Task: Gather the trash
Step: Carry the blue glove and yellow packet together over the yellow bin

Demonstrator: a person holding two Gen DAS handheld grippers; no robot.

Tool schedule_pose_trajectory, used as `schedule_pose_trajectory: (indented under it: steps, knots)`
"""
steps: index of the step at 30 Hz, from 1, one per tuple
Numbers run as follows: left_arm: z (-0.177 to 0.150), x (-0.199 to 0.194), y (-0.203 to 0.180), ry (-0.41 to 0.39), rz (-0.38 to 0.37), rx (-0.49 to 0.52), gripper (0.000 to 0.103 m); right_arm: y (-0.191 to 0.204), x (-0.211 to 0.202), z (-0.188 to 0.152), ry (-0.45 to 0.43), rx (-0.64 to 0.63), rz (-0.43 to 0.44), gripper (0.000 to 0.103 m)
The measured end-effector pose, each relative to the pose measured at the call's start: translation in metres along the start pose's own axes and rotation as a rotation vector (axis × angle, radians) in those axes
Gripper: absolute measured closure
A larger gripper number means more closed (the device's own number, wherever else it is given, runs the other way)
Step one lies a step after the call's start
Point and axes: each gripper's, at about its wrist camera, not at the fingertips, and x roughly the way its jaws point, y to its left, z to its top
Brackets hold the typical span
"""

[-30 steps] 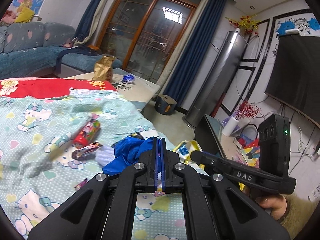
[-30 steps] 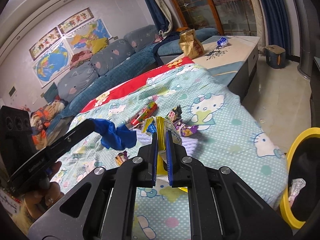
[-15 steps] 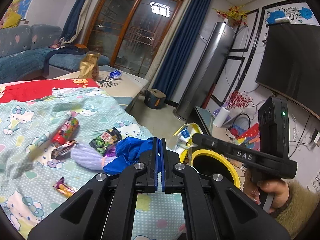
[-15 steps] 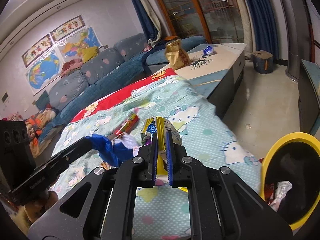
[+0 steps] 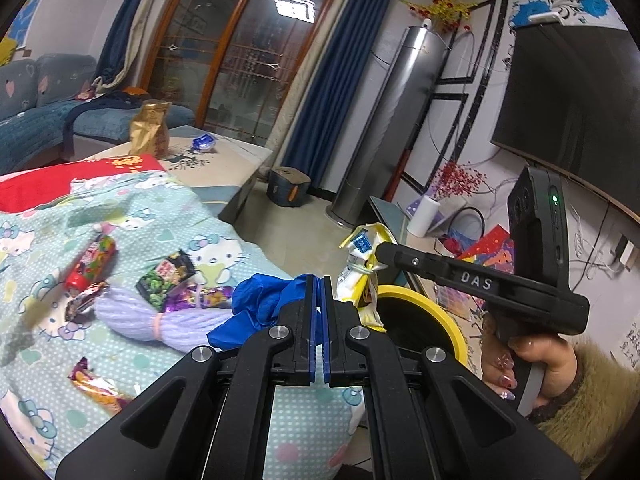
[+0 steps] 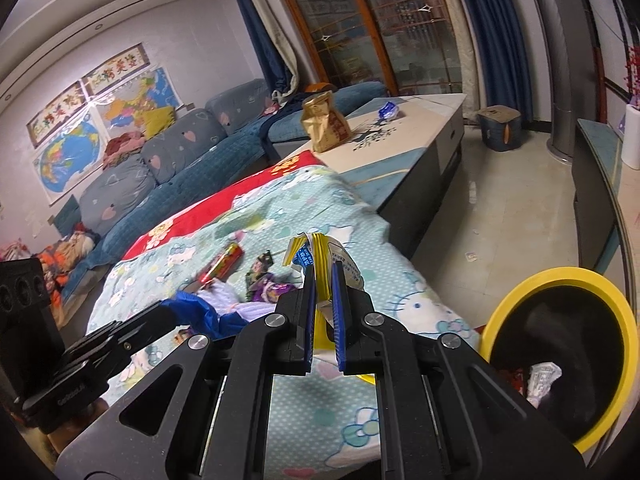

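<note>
trash is split between both grippers and the bed. left gripper [image 5: 319,280] has its jaws pressed together on a crumpled blue glove [image 5: 256,308] (bunched to the left of the fingers), held above the right edge of the hello kitty bedspread [image 5: 168,216]. right gripper [image 6: 323,280] is clamped on a yellow-and-white wrapper [image 6: 320,256], wrapper sticking up and forward from between the blue pads, also over the bedspread's right edge, just beside the bin. in the left wrist view the same wrapper hangs from the right gripper's tip above the rim of the yellow-rimmed trash bin [image 6: 560,354]. bin stands on the floor just off the bed's right edge, black inside, with a crumpled white piece [image 6: 542,376] already at the bottom.

still lying on the bedspread: a red candy tube [image 5: 90,264] toward the middle, a dark wrapper [image 5: 86,300] touching its near end, a green-and-black snack packet [image 5: 166,276], a purple foil wrapper [image 5: 200,294] beside it, a lilac yarn bundle [image 5: 160,324] (pink band round it), and an orange-purple wrapper [image 5: 96,384] near the front edge.

beyond the bed a low table carries a gold bag [image 5: 150,134] and a small blue wrapper [image 5: 204,142].
</note>
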Motion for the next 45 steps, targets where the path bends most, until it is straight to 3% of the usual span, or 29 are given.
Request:
schedule_pose_trajectory:
  steps: [21,45]
  knots:
    - [-0.013,0.057,-0.066,0.101,-0.128,0.135,0.101,-0.068,-0.03,0.002,-0.049,0.103,-0.135,0.098]
    - [-0.03,0.106,-0.113,0.18,-0.227,0.201,0.101,-0.152,-0.052,-0.01,-0.079,0.228,-0.322,0.098]
